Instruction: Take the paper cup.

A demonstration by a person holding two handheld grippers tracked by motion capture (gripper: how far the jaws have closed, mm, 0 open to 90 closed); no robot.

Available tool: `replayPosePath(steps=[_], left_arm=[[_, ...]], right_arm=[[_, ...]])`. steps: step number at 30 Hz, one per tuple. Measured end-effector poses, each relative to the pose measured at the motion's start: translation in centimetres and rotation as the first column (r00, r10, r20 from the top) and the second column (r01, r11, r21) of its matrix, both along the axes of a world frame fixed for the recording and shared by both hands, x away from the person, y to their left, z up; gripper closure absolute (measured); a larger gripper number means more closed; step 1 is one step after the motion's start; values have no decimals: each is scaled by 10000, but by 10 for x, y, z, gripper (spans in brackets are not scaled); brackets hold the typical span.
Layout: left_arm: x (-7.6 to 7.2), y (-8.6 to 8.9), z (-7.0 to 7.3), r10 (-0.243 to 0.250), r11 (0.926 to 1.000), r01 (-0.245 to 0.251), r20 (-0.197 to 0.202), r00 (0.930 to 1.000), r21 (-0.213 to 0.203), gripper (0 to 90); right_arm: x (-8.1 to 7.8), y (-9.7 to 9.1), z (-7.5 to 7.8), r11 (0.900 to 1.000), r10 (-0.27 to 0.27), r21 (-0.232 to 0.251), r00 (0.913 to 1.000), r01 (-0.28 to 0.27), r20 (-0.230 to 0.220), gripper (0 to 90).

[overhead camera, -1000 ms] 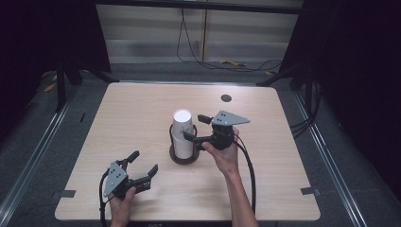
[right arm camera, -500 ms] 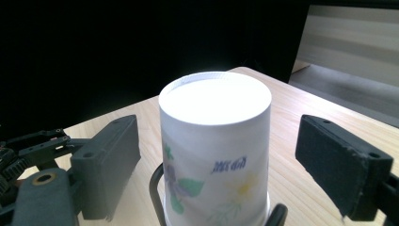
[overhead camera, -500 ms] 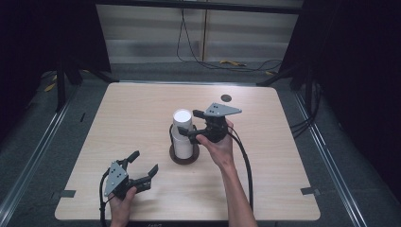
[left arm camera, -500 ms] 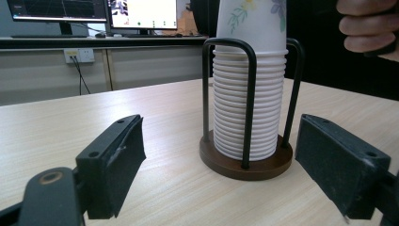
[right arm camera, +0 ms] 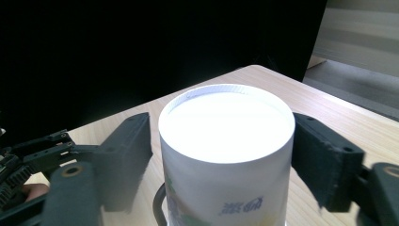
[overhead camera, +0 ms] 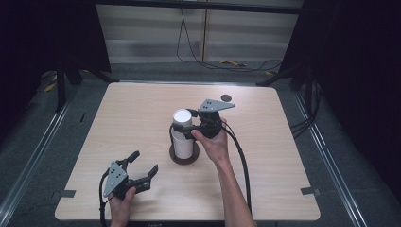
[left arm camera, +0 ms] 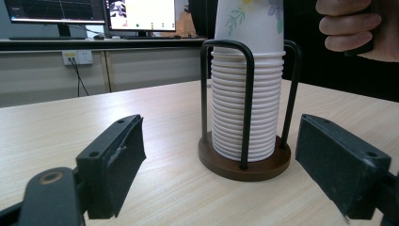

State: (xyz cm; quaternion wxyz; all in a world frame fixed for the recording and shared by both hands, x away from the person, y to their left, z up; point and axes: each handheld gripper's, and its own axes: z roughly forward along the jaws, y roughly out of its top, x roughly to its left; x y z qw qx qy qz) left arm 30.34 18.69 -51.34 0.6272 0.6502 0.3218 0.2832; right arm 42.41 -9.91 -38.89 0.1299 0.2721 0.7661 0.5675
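At table (overhead camera: 293, 156) centre, closing right gripper (overhead camera: 185, 121) jaws on the topmost paper cup (overhead camera: 181, 119) (stack sitting upside down in a wire holder (overhead camera: 184, 155)). Near the front edge, holding the left gripper (overhead camera: 142, 167) spread wide, grasping nothing.

Cup stack (left arm camera: 248, 70) top (flowered cup) cut off by frame edge

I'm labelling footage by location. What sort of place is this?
Probably a lab recording station: a bare wooden table boxed in by black curtains, loose cables on the floor, and computer monitors on a bench behind.
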Motion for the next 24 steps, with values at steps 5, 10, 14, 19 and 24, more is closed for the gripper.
replayPosePath(steps=[5,10,14,19,24], left_arm=[[0,0,0,0,10000,0,15,10000,7,160],[0,0,0,-23,10000,23,34,10000,22,160],[0,1,0,-46,9999,45,36,10000,99,160],[0,0,0,-30,10000,30,-16,10000,15,160],[0,0,0,-25,10000,25,9,10000,-11,160]], right_arm=[[2,1,1,10000,-11,-68,10000,11,-22,300],[2,0,1,10000,-58,-43,10000,58,7,331],[1,-1,6,10000,-64,59,9999,63,135,334],[1,-1,10,9998,-60,208,9996,54,265,336],[0,-3,14,9988,-81,495,9989,58,460,340]])
